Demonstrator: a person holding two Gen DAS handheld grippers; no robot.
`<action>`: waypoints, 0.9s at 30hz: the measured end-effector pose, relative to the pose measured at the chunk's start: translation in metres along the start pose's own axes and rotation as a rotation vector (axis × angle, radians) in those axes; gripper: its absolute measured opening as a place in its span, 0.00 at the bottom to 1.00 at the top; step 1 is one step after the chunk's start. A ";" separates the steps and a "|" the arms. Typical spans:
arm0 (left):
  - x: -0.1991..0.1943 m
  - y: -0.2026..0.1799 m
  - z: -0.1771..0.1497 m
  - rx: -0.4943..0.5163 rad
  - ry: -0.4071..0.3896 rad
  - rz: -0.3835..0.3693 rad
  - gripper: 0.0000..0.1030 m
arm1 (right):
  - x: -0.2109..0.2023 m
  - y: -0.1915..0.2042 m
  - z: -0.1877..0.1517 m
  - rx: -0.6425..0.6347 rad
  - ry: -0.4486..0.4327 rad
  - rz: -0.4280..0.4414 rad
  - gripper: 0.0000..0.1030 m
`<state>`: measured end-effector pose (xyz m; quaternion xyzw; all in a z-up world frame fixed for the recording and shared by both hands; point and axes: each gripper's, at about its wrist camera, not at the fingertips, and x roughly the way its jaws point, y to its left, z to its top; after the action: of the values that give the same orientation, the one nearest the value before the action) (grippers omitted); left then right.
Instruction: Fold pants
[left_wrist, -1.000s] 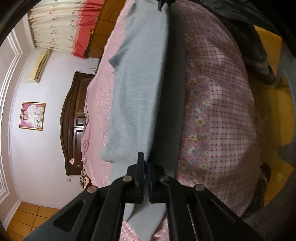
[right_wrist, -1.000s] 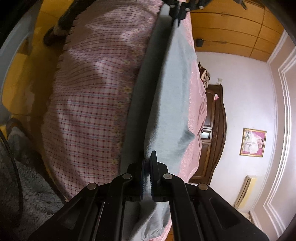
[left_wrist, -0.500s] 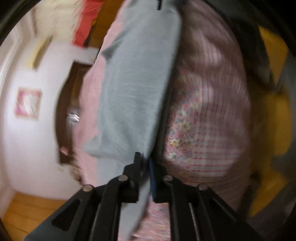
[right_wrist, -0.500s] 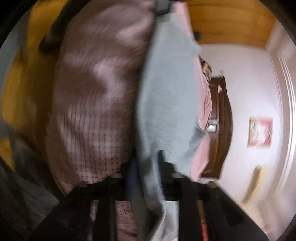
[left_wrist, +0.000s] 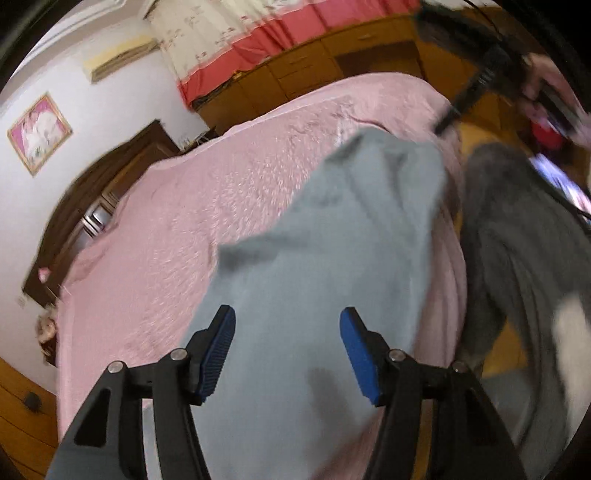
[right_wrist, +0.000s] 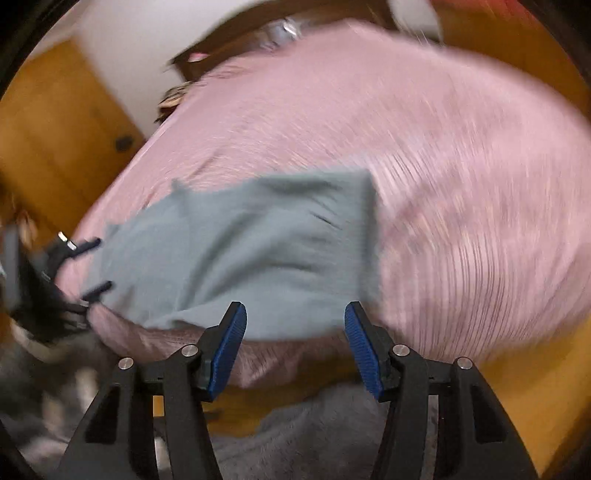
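Note:
The grey pants (left_wrist: 332, 258) lie folded on the pink bedspread (left_wrist: 207, 206) near the bed's front edge. My left gripper (left_wrist: 288, 332) hovers above one end of them, its jaws opening with nothing pressed between the blue pads. In the right wrist view the pants (right_wrist: 236, 251) lie across the bedspread (right_wrist: 461, 184), and my right gripper (right_wrist: 293, 332) is above their near edge, jaws opening and free of cloth. The left gripper (right_wrist: 92, 266) shows at the pants' left end, and the right gripper (left_wrist: 461, 103) appears blurred at the top right of the left wrist view.
A dark wooden headboard (left_wrist: 74, 206) stands at the bed's far end. Wooden cabinets (left_wrist: 332, 62) and a red-edged curtain (left_wrist: 236, 40) line the wall. A grey fleece garment on the person (left_wrist: 517, 258) is beside the bed, over yellow floor (right_wrist: 535, 387).
Both grippers let go of the pants, opened, rolled upright and lifted back from the bed. The pants now rest flat on the bedspread instead of hanging pinched.

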<state>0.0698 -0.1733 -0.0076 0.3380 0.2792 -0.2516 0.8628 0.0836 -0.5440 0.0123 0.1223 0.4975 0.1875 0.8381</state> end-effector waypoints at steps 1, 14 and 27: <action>0.016 0.002 0.009 -0.033 0.004 -0.012 0.60 | 0.004 -0.014 0.000 0.063 0.026 0.031 0.56; 0.056 0.021 0.008 -0.202 0.060 -0.004 0.60 | 0.006 -0.028 0.004 0.070 0.034 0.077 0.13; 0.035 0.075 -0.038 -0.350 0.091 0.042 0.60 | 0.013 -0.004 0.005 -0.200 0.133 -0.288 0.51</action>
<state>0.1297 -0.1064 -0.0209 0.1995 0.3505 -0.1653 0.9000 0.0940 -0.5418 0.0032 -0.0471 0.5431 0.1218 0.8294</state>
